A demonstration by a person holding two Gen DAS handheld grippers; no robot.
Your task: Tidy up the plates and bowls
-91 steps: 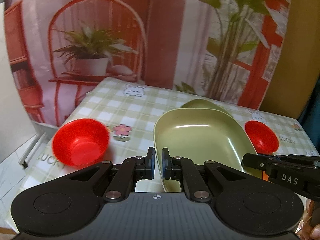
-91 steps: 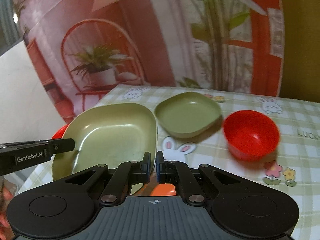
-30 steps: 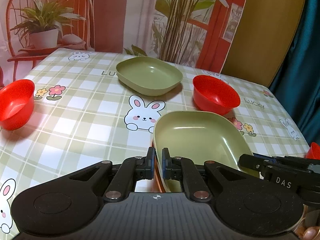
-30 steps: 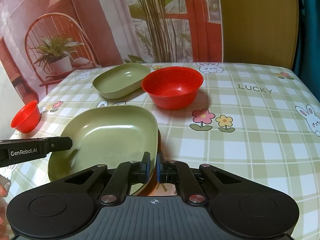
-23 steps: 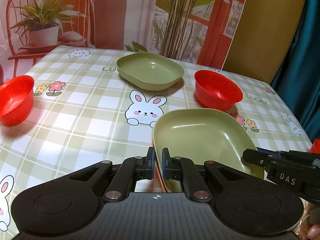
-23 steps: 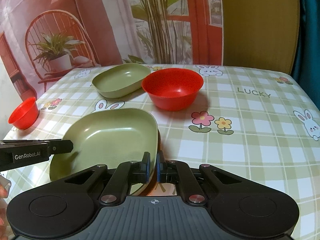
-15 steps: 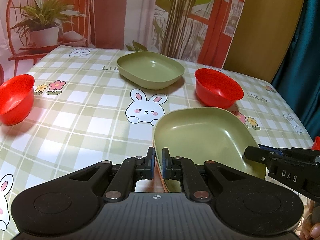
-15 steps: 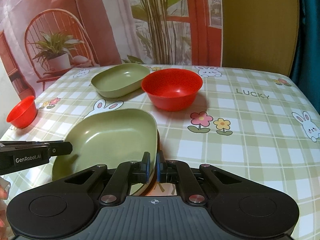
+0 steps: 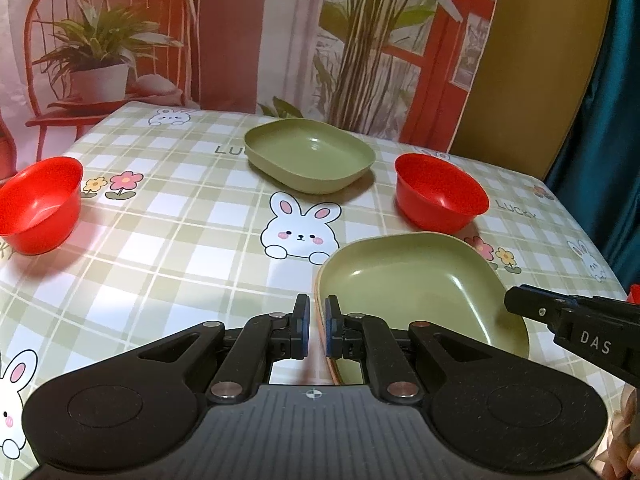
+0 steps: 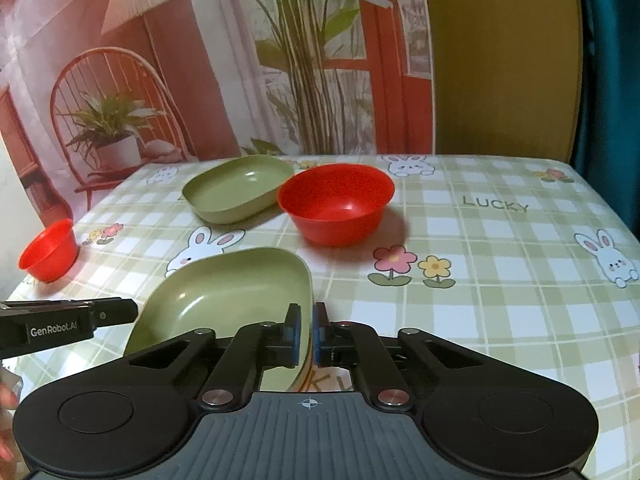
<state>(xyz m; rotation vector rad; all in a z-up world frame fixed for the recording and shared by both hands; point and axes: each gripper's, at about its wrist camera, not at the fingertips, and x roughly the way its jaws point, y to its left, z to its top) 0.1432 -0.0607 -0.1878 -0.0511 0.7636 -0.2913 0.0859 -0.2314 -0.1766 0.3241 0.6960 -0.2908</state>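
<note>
green plate [image 9: 416, 280] | rim between both grippers' fingers [image 9: 300, 332], clamped

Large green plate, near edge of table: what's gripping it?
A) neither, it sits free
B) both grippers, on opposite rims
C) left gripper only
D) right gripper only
B: the left gripper pinches one rim of the large green plate and the right gripper pinches the opposite rim, each gripper visible in the other's view.

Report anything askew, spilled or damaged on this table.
Only the near green plate looks off: it sits tilted, pinched at opposite rims by the left hand-held gripper and the right hand-held gripper. The far green plate and both red bowls sit upright; no spills or damage visible.
</note>
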